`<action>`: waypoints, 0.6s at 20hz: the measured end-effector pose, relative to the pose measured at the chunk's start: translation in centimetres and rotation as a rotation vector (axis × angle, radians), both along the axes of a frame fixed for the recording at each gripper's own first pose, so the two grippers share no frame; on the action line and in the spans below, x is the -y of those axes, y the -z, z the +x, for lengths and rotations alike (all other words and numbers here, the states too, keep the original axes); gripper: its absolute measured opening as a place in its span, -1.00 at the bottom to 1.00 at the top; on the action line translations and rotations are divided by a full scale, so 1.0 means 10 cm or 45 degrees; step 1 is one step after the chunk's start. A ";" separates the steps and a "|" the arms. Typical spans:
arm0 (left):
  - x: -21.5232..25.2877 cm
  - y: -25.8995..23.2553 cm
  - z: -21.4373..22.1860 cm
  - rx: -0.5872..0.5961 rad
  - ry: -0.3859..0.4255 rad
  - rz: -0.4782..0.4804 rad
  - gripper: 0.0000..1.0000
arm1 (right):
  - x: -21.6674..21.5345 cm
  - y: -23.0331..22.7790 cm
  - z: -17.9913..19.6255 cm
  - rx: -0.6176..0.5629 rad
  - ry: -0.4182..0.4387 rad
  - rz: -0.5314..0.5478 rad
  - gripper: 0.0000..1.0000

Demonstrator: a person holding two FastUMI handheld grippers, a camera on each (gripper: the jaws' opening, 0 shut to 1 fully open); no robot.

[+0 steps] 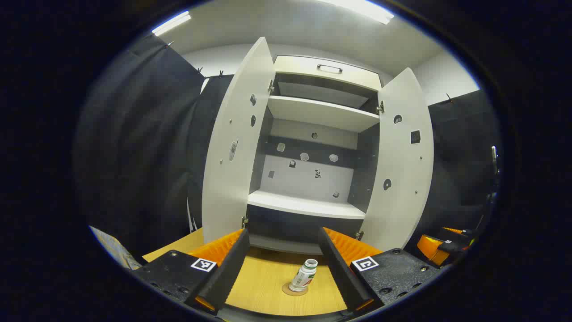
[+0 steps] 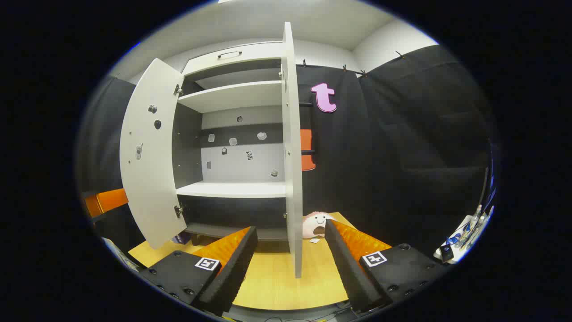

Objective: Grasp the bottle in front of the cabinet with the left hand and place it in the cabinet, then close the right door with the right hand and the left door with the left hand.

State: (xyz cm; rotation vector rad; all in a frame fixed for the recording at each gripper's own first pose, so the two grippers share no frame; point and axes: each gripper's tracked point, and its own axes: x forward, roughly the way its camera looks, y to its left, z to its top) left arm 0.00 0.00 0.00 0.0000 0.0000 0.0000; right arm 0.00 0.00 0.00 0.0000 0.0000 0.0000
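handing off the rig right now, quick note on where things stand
Left claw: open, empty, aimed at the bottle, which stands on the table in front of the cabinet.
Right claw: open, empty, facing the edge of the right door.
Both doors open, left door too.
Done: nothing.
Left: grasp bottle, shelve it, close right door, then left.

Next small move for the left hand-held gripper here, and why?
Probably ease the left hand-held gripper forward and down so its open fingers straddle the bottle. The bottle stands ungrasped on the table before the cabinet, slightly right of the finger gap, and both doors are open.
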 end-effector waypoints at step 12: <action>0.30 -0.31 0.01 0.061 0.080 0.035 0.84 | 0.19 -0.36 -0.10 0.091 0.029 -0.014 0.99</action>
